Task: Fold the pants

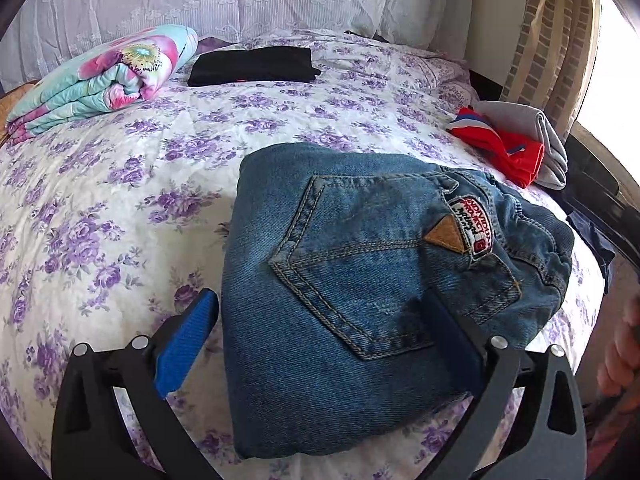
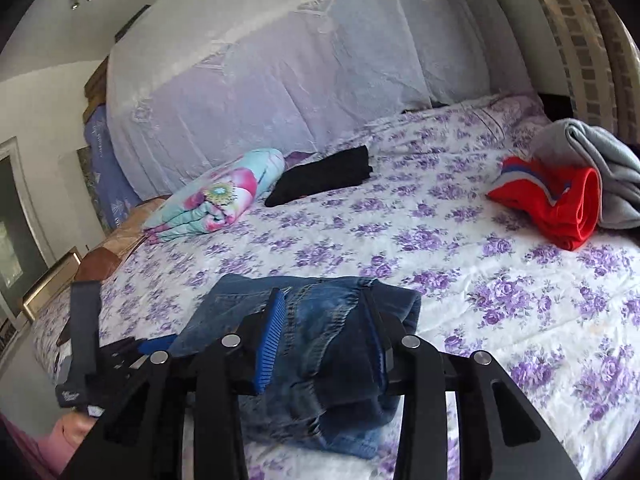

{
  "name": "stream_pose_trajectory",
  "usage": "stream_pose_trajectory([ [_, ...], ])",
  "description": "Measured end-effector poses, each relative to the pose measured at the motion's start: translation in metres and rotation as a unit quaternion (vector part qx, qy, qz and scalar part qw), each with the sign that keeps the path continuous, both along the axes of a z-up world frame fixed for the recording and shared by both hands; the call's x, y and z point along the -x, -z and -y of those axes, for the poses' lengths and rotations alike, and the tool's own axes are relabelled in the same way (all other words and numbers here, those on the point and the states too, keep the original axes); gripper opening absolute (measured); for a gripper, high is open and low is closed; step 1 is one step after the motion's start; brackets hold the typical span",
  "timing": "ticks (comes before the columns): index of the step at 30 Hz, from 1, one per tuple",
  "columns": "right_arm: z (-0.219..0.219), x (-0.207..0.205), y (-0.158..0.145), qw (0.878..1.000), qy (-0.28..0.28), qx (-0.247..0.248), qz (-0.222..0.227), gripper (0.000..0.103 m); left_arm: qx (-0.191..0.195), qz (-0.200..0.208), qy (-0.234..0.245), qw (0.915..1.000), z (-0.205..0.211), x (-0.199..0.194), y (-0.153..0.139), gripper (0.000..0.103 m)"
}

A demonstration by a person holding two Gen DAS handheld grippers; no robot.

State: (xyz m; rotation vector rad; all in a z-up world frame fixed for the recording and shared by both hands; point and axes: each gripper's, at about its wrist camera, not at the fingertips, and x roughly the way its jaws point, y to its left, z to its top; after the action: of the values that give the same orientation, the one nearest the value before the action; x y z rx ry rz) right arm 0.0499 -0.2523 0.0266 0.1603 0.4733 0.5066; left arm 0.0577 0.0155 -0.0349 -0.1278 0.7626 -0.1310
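My left gripper (image 1: 320, 344) was spread wide around the folded jeans (image 1: 360, 300), one finger on either side, not squeezing. Those sat on the purple-flowered bedspread (image 1: 120, 200) at about 6 o'clock. Pocket patch (image 1: 472, 226) read "INDIVIDUAL PROJECT", the rest too small. My right gripper (image 2: 324, 344) was open too, with denim bunched between its fingers.

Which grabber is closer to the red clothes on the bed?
Probably right, but neither is close. Both the left gripper and the right gripper sit open over the folded jeans; the red garment lies far off toward the right side of the bed.
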Motion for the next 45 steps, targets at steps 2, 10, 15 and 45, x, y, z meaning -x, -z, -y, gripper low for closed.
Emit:
stream_pose_trajectory([
  [2, -0.006, 0.016, 0.012, 1.000, -0.007, 0.023, -0.009, 0.038, -0.003, 0.003, -0.001, 1.0000, 0.001, 0.001, 0.000, 0.099],
  [10, 0.012, 0.020, 0.066, 0.998, 0.005, -0.005, -0.064, 0.038, 0.010, -0.006, 0.010, 0.9999, 0.002, 0.000, 0.006, 0.099],
  [15, 0.010, 0.024, 0.067, 0.999, 0.004, 0.000, -0.053, 0.038, -0.008, -0.004, -0.001, 1.0000, 0.006, 0.005, 0.005, 0.099],
  [45, 0.066, -0.020, 0.041, 0.974, -0.058, -0.131, -0.174, 0.086, 0.122, -0.107, 0.047, 0.9857, -0.059, 0.021, -0.002, 0.098],
])
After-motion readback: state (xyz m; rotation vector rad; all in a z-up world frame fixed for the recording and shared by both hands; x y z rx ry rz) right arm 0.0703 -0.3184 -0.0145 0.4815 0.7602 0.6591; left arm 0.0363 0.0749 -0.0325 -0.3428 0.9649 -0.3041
